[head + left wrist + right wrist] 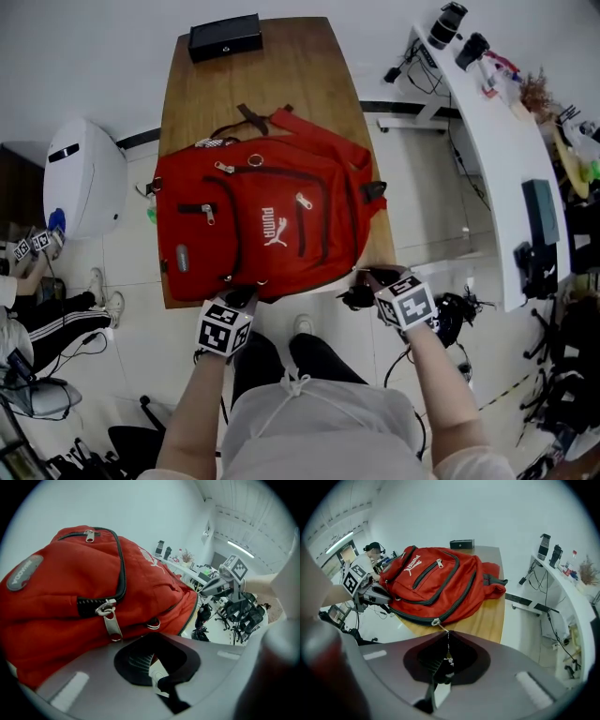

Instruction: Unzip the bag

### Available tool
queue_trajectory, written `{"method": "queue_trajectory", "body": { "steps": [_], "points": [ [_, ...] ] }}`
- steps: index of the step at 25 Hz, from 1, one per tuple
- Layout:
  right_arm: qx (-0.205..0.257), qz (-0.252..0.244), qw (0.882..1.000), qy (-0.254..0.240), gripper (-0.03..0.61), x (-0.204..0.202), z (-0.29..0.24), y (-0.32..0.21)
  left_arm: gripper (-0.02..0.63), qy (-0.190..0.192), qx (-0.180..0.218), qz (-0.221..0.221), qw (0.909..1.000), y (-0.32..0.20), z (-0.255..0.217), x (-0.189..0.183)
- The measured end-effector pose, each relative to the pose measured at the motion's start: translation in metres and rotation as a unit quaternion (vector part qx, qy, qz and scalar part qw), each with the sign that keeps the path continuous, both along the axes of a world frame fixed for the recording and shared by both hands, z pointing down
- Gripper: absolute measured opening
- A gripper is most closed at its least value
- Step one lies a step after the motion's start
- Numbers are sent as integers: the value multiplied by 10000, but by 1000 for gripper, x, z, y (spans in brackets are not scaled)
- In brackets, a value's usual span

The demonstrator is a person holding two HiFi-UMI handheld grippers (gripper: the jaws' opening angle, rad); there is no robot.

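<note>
Far to the left, a white rounded unit (84, 178) is standing on the floor beside the wooden table (281, 75), and a person's legs in striped trousers (58, 317) are showing near it.

The red backpack (262, 220) is lying flat across the near half of the table, front side up, with its straps trailing toward the far end, where a black box (225, 37) is sitting. The bag's near edge is hanging slightly over the table's near edge.

The left gripper (242, 298) is resting at that near edge, toward the bag's left corner. In the left gripper view its jaws are sitting drawn together with no fabric showing between them. The bag is looming just beyond them, with a silver zip tab (111, 623) dangling from a closed pocket zip and a small metal ring (153, 624) lying beside it.

The right gripper (367, 281) is hovering at the bag's near right corner, just off the table edge. In the right gripper view its jaws are pinching closed on the thin pull cord (448, 644), which is running taut from the slider (436, 621) of the main zip down into the jaws. That zip is looking closed along the stretch in view.

Off to the right, a curved white desk (506, 159) is carrying bottles and other clutter.
</note>
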State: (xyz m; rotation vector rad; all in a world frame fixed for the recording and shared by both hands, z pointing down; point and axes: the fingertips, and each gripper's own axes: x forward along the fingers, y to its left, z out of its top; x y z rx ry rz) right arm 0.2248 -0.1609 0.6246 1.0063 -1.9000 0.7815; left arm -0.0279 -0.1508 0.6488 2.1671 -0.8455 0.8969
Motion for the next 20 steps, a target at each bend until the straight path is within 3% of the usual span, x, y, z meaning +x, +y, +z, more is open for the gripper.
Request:
{"method": "queue_trajectory", "body": {
  "steps": [10, 17, 20],
  "points": [
    [141, -231, 9989, 383, 17, 22, -5, -37, 6, -27, -150, -43, 9999, 1, 2, 0],
    [472, -69, 9966, 671, 15, 34, -6, -63, 8, 144, -103, -286, 9994, -1, 3, -1],
    [492, 53, 9973, 541, 18, 36, -5, -66, 8, 177, -123, -345, 9992, 0, 3, -1]
  ]
}}
